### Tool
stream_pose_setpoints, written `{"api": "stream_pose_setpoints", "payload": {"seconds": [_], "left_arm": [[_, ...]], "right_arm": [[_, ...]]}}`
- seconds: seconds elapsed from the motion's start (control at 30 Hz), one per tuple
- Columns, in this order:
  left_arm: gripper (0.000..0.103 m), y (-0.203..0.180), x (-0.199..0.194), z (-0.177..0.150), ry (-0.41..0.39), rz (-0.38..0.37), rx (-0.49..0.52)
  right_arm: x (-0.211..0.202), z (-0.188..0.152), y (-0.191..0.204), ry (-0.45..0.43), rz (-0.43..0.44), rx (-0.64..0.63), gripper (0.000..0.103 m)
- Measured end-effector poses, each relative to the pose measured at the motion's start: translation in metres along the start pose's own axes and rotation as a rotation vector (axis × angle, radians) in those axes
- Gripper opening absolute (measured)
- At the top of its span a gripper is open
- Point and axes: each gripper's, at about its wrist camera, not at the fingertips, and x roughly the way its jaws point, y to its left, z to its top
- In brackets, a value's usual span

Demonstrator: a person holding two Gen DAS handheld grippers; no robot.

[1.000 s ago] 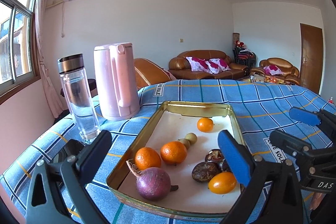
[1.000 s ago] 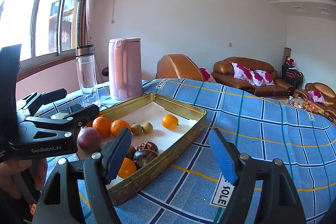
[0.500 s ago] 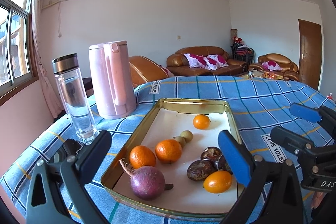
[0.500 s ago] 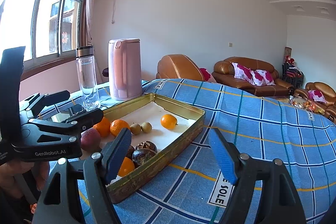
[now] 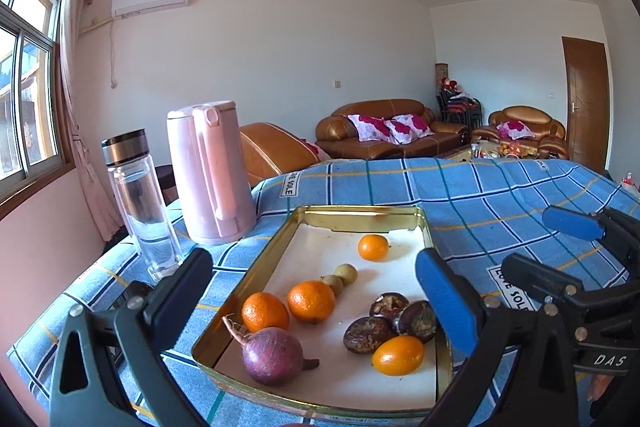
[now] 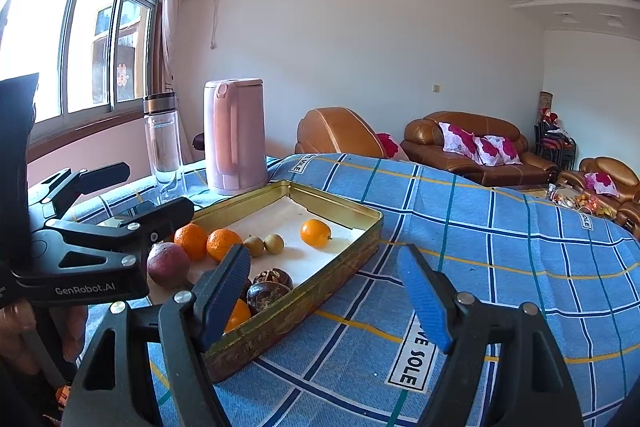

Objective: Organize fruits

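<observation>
Both grippers, left [image 5: 316,291] and right [image 6: 324,287], gaping and empty; onion [image 5: 273,355] at tray [image 5: 362,213] near corner: firm, slick-skinned, best pinched across middle.

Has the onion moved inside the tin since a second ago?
No. The onion lies in the same near corner of the tin, right before the nearest orange; only the view shifted.

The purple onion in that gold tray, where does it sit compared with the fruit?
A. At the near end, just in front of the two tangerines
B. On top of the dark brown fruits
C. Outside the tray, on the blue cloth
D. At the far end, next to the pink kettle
A: the purple onion lies inside the gold tray at its near end, right in front of the two tangerines, apart from the dark brown fruits.
</observation>
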Motion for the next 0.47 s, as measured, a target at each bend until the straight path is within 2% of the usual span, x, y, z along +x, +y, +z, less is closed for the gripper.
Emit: {"api": "stream_pose_setpoints", "payload": {"seconds": [0.47], "left_arm": [[0.103,-0.0049,-0.0006,-0.0021,-0.002,-0.009,0.006]], "right_arm": [[-0.0022,-0.0050,-0.0019,0.007,0.000,0.007,0.077]]}}
